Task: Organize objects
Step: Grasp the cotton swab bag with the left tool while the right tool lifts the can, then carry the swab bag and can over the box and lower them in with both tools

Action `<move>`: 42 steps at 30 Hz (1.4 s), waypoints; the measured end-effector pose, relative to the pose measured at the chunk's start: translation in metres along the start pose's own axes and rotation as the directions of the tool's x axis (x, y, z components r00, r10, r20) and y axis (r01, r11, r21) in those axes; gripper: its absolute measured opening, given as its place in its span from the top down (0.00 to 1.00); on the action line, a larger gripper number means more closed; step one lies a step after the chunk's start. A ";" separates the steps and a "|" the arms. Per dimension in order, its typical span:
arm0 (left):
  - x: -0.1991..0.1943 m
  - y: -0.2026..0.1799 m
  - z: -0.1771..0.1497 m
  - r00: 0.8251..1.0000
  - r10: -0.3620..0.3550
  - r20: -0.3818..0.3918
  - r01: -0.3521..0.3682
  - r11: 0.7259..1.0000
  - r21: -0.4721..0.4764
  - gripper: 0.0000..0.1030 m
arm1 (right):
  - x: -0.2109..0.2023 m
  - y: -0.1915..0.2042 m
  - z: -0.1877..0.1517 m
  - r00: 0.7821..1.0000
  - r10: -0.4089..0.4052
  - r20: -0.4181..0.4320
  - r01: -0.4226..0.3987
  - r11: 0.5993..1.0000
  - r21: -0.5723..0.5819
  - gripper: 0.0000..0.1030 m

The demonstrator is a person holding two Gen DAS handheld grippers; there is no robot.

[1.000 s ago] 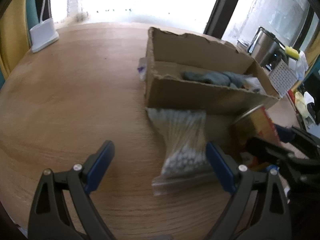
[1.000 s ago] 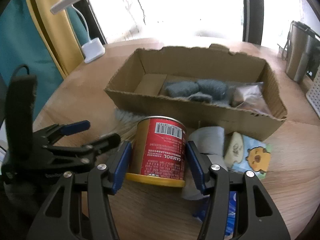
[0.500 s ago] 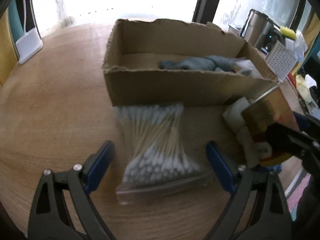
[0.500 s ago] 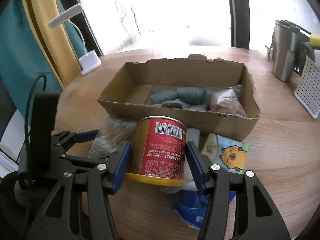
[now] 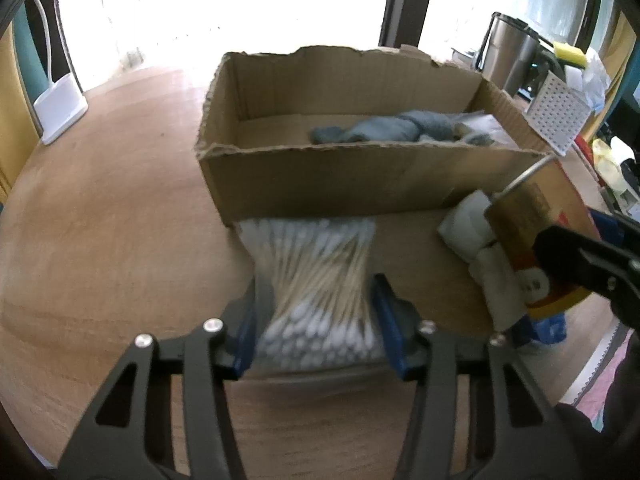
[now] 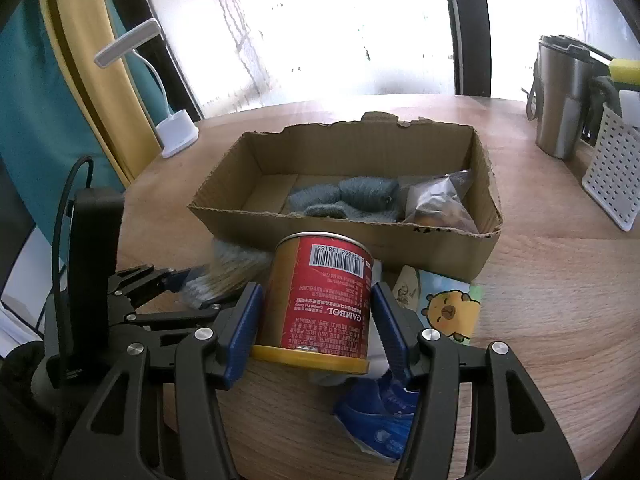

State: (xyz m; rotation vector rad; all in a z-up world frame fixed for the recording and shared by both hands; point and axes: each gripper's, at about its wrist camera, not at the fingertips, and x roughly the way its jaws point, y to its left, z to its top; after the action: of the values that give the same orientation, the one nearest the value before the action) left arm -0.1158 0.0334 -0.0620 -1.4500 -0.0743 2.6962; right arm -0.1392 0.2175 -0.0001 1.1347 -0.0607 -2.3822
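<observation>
On the round wooden table (image 6: pixel 552 288) by a bright window, a torn box (image 6: pixel 352 240) holds grey cloth (image 6: pixel 352 196). The left gripper (image 5: pixel 316 320) has just been closing and now pinches the swab bag (image 5: pixel 316 280) (blurred) before the box; the right gripper (image 6: pixel 316 328) clamps a red can (image 6: pixel 320 300). A tumbler (image 6: pixel 560 96) stands at the edge.

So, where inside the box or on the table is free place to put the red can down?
The cardboard box has bare floor at its left end, beside the grey cloth; its right end holds a clear bag. The table is bare right of the box. In front of the box it is crowded: cotton swabs, sticker card, blue packet.
</observation>
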 end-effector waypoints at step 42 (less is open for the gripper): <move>-0.071 0.011 0.038 0.980 -0.010 0.198 0.017 0.999 -0.032 0.49 | -0.030 0.016 0.038 0.996 -0.003 0.094 0.009 0.998 -0.057 0.43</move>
State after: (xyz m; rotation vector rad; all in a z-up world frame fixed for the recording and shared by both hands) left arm -0.1088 0.0161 0.0172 -1.1799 -0.1413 2.8325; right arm -0.1443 0.2105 0.0501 0.9980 -0.0211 -2.4257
